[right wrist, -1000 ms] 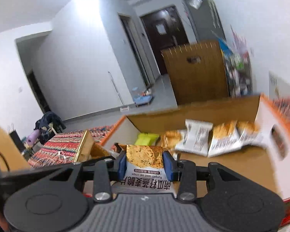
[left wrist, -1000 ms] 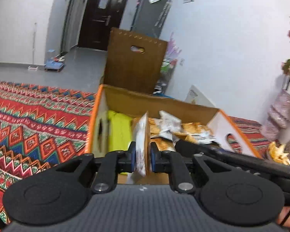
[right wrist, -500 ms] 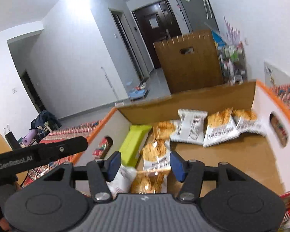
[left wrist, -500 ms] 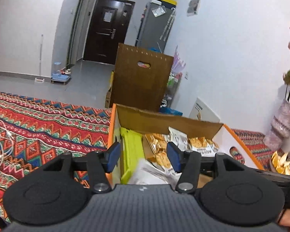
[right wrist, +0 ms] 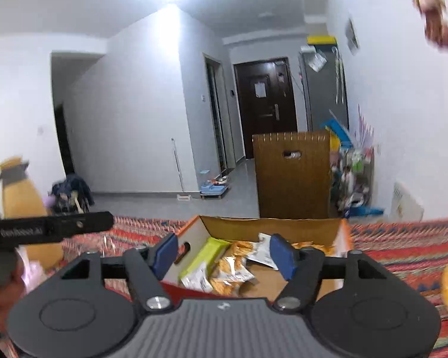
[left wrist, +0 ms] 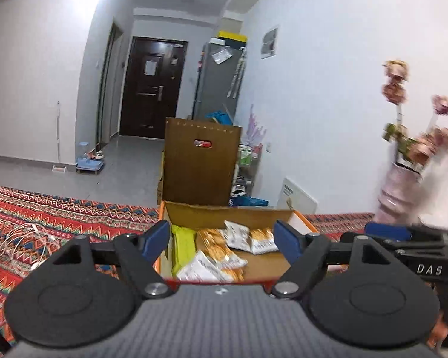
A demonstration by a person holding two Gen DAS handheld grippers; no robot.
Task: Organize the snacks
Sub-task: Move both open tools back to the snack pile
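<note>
An orange-edged cardboard box point(left wrist: 224, 213) sits on the patterned cloth and holds several orange-and-white snack packets point(left wrist: 221, 252) and a lime-green packet point(left wrist: 182, 244). The same box point(right wrist: 271, 226) with its snack packets point(right wrist: 233, 268) and green packet point(right wrist: 203, 256) shows in the right wrist view. My left gripper point(left wrist: 222, 241) is open and empty, held back from the box's near edge. My right gripper point(right wrist: 224, 252) is open and empty, also behind the near edge.
A red patterned cloth point(left wrist: 44, 217) covers the surface. A white cable point(left wrist: 24, 238) lies at left. A vase with flowers point(left wrist: 403, 185) stands at right. A tall brown carton point(left wrist: 201, 161) stands behind the box. A thermos jug point(right wrist: 18, 191) is at far left.
Both grippers opened and let their snack packets drop into the box. Both then pulled back and up, away from the box.
</note>
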